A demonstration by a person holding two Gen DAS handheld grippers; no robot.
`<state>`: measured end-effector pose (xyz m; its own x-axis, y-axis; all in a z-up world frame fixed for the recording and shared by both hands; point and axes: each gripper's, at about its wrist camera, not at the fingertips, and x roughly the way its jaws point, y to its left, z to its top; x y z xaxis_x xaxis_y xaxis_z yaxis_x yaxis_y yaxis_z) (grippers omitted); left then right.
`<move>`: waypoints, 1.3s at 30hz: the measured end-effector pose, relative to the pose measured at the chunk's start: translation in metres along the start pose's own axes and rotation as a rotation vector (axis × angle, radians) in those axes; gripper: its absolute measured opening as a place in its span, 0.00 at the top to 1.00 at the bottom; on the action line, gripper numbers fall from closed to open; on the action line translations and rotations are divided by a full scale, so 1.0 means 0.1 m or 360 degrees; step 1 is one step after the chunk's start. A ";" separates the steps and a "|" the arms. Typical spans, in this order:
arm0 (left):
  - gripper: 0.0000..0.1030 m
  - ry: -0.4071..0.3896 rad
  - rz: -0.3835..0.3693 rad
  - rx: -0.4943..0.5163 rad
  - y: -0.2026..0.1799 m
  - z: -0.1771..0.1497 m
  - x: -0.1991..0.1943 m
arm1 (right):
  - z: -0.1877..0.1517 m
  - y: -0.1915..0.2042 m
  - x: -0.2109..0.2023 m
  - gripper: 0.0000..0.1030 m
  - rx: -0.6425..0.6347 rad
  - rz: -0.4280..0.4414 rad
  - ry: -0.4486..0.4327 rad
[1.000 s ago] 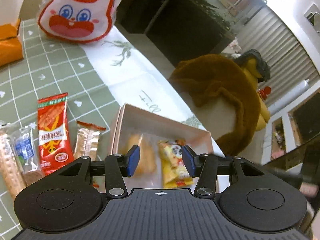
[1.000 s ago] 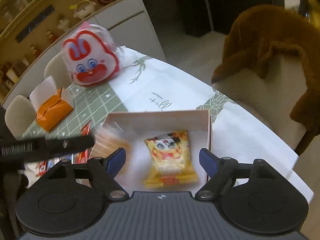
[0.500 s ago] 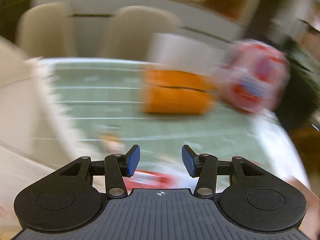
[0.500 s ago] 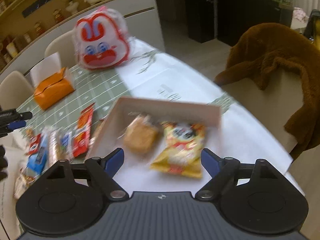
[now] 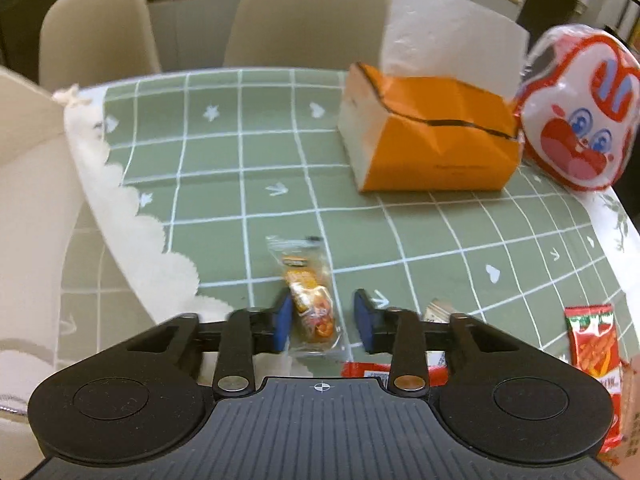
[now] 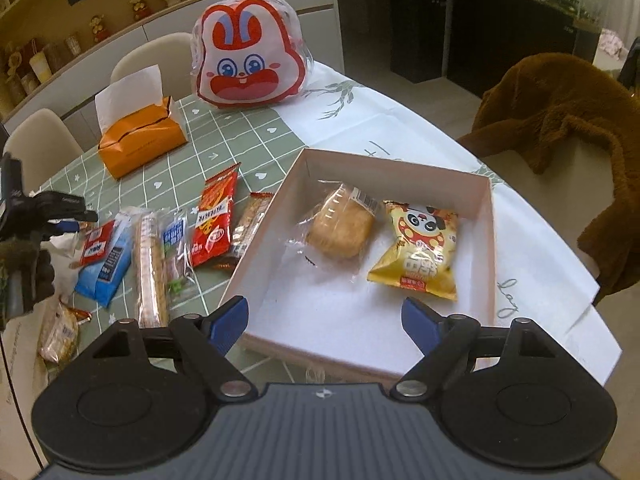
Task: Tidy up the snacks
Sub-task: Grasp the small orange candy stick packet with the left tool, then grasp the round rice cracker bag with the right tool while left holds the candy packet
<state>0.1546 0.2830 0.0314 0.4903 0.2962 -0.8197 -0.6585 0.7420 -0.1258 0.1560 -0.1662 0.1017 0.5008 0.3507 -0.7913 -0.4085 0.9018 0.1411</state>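
The left gripper (image 5: 323, 322) is half open around a small clear-wrapped orange snack packet (image 5: 307, 303) lying on the green checked tablecloth (image 5: 280, 152), not yet squeezing it. The right gripper (image 6: 327, 320) waits wide open and empty above the shallow pink cardboard box (image 6: 491, 240). I think the next move is closing on the packet, then carrying it to this box.

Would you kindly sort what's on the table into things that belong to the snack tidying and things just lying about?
Belongs to the job:
pink box
panda snack bag
wrapped cake
loose snack packets
orange wrapped snack

Just lying about:
orange tissue box
rabbit bag
brown coat
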 end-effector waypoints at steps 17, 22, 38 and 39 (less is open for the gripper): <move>0.77 -0.0013 -0.0657 0.0022 -0.30 -1.50 -1.47 | -0.15 0.71 -0.01 0.13 -0.0145 -0.0062 -0.0017; 0.77 0.0042 -0.0542 0.0043 -0.09 -1.92 -1.73 | -0.05 1.27 0.20 0.05 -0.0271 0.0106 0.0010; 0.77 0.0251 -0.0426 -0.0027 0.53 -2.42 -1.77 | -0.30 3.35 1.06 0.06 -0.0747 0.0363 0.0395; 0.77 0.0251 -0.0431 -0.0025 0.54 -2.42 -1.78 | -0.32 3.40 1.09 0.06 -0.0789 0.0348 0.0407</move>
<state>-0.1065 0.1250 0.0348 0.5551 -0.0090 -0.8318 -0.5253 0.7715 -0.3589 0.0475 0.1711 0.0444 0.1906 0.3878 -0.9018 -0.8196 0.5685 0.0712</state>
